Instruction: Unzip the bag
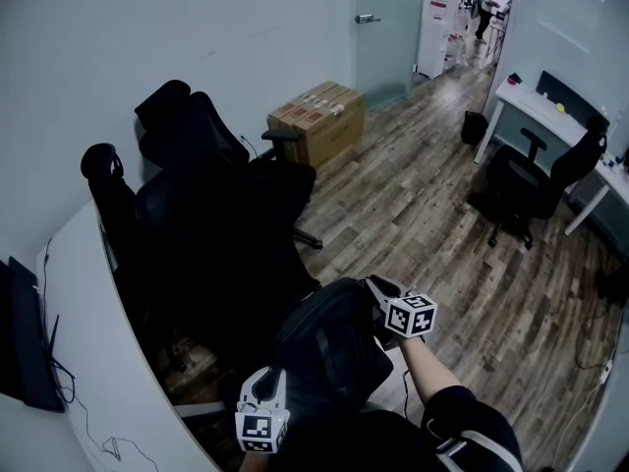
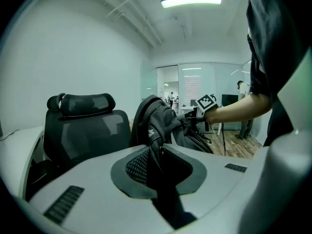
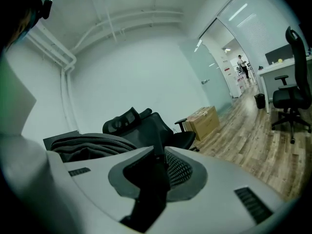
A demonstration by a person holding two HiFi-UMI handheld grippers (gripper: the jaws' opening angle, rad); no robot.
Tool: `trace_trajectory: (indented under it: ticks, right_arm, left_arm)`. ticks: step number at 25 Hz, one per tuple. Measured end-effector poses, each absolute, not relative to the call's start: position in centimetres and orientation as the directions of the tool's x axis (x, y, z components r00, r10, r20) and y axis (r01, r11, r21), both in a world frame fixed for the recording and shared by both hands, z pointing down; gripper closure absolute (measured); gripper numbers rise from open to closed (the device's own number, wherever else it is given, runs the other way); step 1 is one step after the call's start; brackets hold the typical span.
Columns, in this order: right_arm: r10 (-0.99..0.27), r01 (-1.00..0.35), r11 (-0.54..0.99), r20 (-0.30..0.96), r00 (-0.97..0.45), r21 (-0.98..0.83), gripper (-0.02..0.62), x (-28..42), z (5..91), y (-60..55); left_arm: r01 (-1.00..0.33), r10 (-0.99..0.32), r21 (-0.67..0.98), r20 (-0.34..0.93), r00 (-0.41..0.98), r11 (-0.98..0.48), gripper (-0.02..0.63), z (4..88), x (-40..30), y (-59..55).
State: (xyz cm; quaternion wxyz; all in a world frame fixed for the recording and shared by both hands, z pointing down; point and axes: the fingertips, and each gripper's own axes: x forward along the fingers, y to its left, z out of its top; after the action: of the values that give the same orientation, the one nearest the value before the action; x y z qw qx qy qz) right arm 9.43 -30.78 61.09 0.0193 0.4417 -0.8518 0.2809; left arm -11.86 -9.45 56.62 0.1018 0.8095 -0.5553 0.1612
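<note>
Limp, light bag (image 1: 329, 347) beside chair (image 1: 216, 214); left tool (image 2: 157, 152) and right tool (image 3: 157, 162) each pinch its fabric. It probably needs tensioning near zipper (image 3: 111, 142).

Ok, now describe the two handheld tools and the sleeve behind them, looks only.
The left tool and right tool share a pale grey moulded shell with dark ribbed slots and dark, mesh-textured jaw pads. Each carries a white cube printed with black square markers. The right arm wears a dark sleeve with pale stripes.
</note>
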Motion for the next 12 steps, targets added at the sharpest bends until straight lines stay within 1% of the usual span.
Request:
trace_trajectory:
  ticks: [5,12]
  right_arm:
    - [-0.745,-0.765,0.475,0.263,-0.613,-0.436,0.546,8.7,59.3,-29.0]
    - [-0.759,-0.748,0.515,0.184,-0.625,-0.419,0.546,8.8,55.3,-25.7]
  left_arm:
    - [-0.937,-0.870,0.013,0.368,0.328,-0.348,0.541,57.4,-12.6,-8.1]
    - [-0.951,-0.887,0.054,0.348,0.303,-0.303,0.541,57.3,-13.0,-6.8]
